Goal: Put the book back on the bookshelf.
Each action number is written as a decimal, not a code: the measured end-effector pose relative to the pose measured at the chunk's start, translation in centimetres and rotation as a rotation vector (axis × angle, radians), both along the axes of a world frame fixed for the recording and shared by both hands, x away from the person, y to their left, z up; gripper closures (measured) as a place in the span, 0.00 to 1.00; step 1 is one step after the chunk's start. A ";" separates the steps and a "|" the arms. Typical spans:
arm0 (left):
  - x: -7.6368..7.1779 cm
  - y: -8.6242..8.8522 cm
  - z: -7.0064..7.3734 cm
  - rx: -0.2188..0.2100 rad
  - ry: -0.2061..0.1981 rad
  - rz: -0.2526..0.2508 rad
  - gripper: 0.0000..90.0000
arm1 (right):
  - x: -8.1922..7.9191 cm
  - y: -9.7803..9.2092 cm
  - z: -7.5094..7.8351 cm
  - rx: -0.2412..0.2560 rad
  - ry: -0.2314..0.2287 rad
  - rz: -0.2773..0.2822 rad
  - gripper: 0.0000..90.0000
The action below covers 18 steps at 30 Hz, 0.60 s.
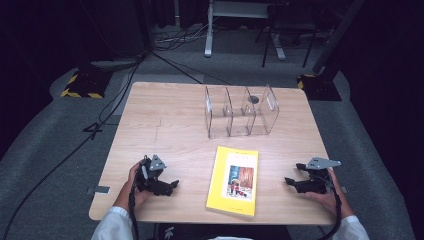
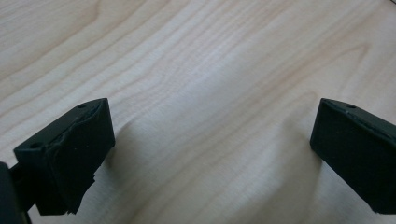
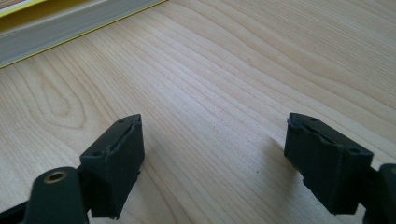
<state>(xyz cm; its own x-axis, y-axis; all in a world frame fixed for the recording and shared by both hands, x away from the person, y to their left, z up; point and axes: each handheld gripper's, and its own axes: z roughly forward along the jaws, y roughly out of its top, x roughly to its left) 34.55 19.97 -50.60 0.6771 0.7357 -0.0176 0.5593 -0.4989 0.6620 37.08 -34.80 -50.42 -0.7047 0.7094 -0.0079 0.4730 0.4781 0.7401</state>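
Clear organizer [image 1: 241, 116] seemingly empty; yellow book [image 1: 234, 180] between wide-open, empty left claw [image 1: 170, 187] and right claw [image 1: 291, 183].

The high view looks forward and down from above the person's side, taking in the whole bench [image 1: 165, 120]. Each gripper view sits low and close over the wood; the right one shares the book's [image 3: 60, 28] edge with the high view.

In our right gripper view the yellow book [image 3: 70, 21] ahead-left of the jaws is cut off by the top edge, its cover title too small to read.
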 end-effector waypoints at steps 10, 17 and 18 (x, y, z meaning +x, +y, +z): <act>-2.0 -1.2 0.0 0.001 0.000 -0.111 0.00 | -0.3 0.5 0.3 -0.025 0.025 0.051 0.23; -2.6 -3.3 0.0 0.001 0.000 -0.180 0.00 | -0.9 3.0 0.9 -0.077 0.059 0.154 0.26; -2.6 -3.6 0.0 0.000 0.001 -0.187 0.00 | -0.9 3.8 1.0 -0.095 0.061 0.173 0.26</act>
